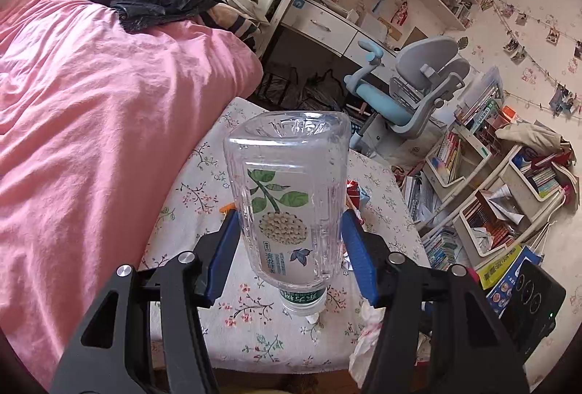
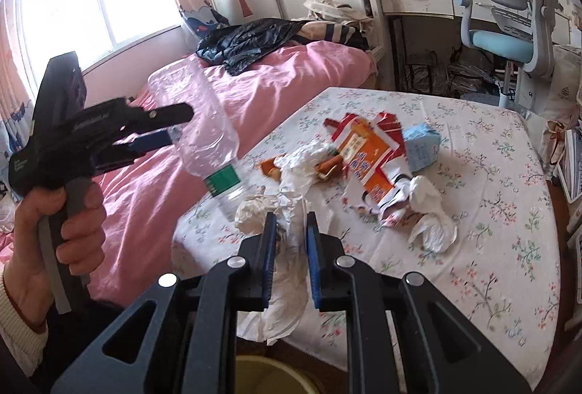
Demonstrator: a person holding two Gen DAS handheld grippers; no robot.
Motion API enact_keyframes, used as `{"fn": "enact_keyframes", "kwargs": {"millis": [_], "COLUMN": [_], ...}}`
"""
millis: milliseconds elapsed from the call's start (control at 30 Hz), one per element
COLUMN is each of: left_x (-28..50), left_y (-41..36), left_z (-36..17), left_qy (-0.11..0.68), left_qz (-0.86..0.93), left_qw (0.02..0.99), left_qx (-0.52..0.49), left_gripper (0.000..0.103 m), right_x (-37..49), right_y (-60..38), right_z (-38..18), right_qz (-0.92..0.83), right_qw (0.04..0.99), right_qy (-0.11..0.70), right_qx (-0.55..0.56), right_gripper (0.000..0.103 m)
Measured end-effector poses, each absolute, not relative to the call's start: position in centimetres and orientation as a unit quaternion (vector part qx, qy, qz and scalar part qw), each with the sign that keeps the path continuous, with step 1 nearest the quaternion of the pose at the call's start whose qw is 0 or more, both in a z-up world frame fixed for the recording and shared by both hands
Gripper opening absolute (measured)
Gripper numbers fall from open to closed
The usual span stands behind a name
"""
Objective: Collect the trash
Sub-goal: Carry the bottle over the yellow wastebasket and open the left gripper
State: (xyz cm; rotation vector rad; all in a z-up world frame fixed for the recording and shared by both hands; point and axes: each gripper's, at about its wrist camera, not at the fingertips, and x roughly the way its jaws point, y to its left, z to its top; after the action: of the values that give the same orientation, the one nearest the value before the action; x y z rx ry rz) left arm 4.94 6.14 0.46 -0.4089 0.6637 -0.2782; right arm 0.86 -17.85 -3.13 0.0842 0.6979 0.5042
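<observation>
My left gripper (image 1: 289,230) is shut on a clear plastic water bottle (image 1: 287,197) with a leaf label, held upside down, neck toward the floral table (image 1: 203,183). The right wrist view shows that gripper (image 2: 160,128) holding the bottle (image 2: 203,135) above the table's left edge. My right gripper (image 2: 289,234) is shut on crumpled white paper (image 2: 287,277), which hangs at the table's front edge. More trash lies on the table (image 2: 473,212): a torn red-orange wrapper (image 2: 367,157), a blue carton (image 2: 422,146), white tissues (image 2: 429,212).
A pink bed (image 2: 254,95) with a black jacket (image 2: 251,37) borders the table's left. A yellowish bin rim (image 2: 269,375) shows below the table's front edge. A desk chair (image 2: 509,30) and a desk stand behind. Book racks (image 1: 502,197) stand at the right.
</observation>
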Motion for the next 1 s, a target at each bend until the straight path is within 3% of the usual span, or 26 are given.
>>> {"fn": "enact_keyframes", "kwargs": {"millis": [333,400,433,467,700,1000], "left_x": [-0.4,-1.4,-1.9,-2.4,-6.0,-8.0], "left_y": [6.2,5.9,5.7,5.4,4.1,-0.4], "left_z": [0.1,-0.2,-0.4,-0.6,-3.1,-8.2], "left_qy": [0.324,0.328,0.330,0.333,0.364,0.468], "left_qz": [-0.151,-0.156,-0.158,-0.160,-0.173,-0.201], "left_qw": [0.917,0.916,0.916,0.915,0.905,0.859], "left_qx": [-0.176,-0.169,-0.165,-0.160,-0.135,-0.046], "left_gripper": [0.054,0.054,0.054,0.054,0.054,0.055], "right_x": [-6.5,-7.3,-7.4,-7.6,-7.8,-7.5], "right_y": [-12.8,-12.4,-12.3,-12.4,-16.1,-20.2], "right_z": [-8.2,-9.5,-10.2,-10.6,-9.9,-9.0], "right_qz": [0.286,0.280,0.277,0.271,0.208,0.155], "right_qw": [0.864,0.855,0.847,0.846,0.871,0.894], "right_qy": [0.415,0.436,0.453,0.460,0.445,0.406], "right_qx": [0.004,-0.005,-0.009,-0.013,0.032,0.108], "right_gripper": [0.020,0.030,0.046,0.055,0.060,0.065]}}
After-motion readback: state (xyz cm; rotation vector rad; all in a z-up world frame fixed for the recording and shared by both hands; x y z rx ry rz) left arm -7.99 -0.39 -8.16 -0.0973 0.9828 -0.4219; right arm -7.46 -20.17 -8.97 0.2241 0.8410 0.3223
